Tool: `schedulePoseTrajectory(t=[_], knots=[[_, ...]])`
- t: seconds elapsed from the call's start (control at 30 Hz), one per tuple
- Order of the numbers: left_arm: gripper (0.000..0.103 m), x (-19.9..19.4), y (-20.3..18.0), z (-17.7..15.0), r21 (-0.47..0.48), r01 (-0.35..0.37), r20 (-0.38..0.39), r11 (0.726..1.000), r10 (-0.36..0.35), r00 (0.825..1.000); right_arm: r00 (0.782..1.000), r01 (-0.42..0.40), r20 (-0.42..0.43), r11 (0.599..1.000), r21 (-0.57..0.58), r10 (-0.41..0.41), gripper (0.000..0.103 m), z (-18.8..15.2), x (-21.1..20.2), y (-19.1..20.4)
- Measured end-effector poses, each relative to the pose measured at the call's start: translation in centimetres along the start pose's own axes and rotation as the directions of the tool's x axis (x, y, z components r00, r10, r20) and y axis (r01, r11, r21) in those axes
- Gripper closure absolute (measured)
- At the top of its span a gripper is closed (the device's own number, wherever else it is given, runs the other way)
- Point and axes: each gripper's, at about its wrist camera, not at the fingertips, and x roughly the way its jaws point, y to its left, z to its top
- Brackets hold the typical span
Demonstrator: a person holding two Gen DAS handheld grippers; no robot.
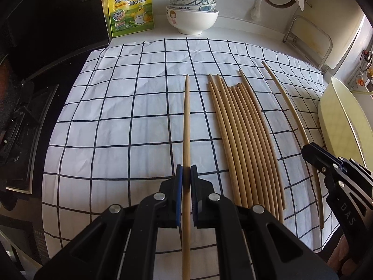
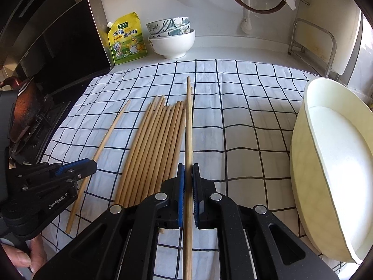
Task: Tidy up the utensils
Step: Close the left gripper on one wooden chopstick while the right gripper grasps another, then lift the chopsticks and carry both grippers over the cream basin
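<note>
Bamboo in both grips: the left gripper (image 1: 186, 175) clamps one chopstick (image 1: 186, 121), the right gripper (image 2: 188, 172) another (image 2: 189, 121), flanking the row of chopsticks (image 1: 242, 140) on the checked cloth (image 1: 116, 128). Each held near one end, so either could pivot, slip and scatter the row.

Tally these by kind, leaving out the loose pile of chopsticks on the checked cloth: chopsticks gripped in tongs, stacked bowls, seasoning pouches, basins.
Gripped chopsticks: 2, one in the left tongs, one in the right tongs
Stacked bowls: 3
Seasoning pouch: 1
Cream basin: 1
Total: 7
</note>
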Motion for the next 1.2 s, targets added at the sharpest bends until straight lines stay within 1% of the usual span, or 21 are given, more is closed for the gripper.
schedulePoseTrajectory(t=[0.33,0.57,0.67,0.9,1.07,1.2], knots=[[0.096,-3.8,-0.2,0.9,-0.009,0.019,0.074,1.000,-0.018,0.997,0.996,-0.025,0.092,1.000,0.018,0.024,0.096,0.8,-4.1,-0.3],[0.096,-6.3,-1.9,2.3,0.007,0.043,0.124,0.999,-0.043,0.991,0.986,-0.030,0.167,0.998,0.050,0.021,0.096,1.9,-7.8,-2.5],[0.096,-7.1,-3.3,3.0,0.028,0.055,0.144,0.998,-0.058,0.988,0.983,-0.011,0.186,0.997,0.073,-0.003,0.096,2.1,-9.1,-4.4],[0.096,-8.4,-8.1,4.8,0.101,0.114,0.181,0.988,-0.131,0.975,0.976,0.045,0.205,0.988,0.148,-0.075,0.096,2.0,-11.1,-9.4],[0.096,-8.5,-12.1,6.2,0.164,0.158,0.186,0.974,-0.188,0.965,0.972,0.088,0.198,0.975,0.206,-0.129,0.096,1.7,-11.9,-13.1],[0.096,-8.7,-15.7,7.3,0.236,0.187,0.184,0.954,-0.233,0.955,0.966,0.122,0.190,0.960,0.251,-0.173,0.096,1.6,-12.4,-16.1]])
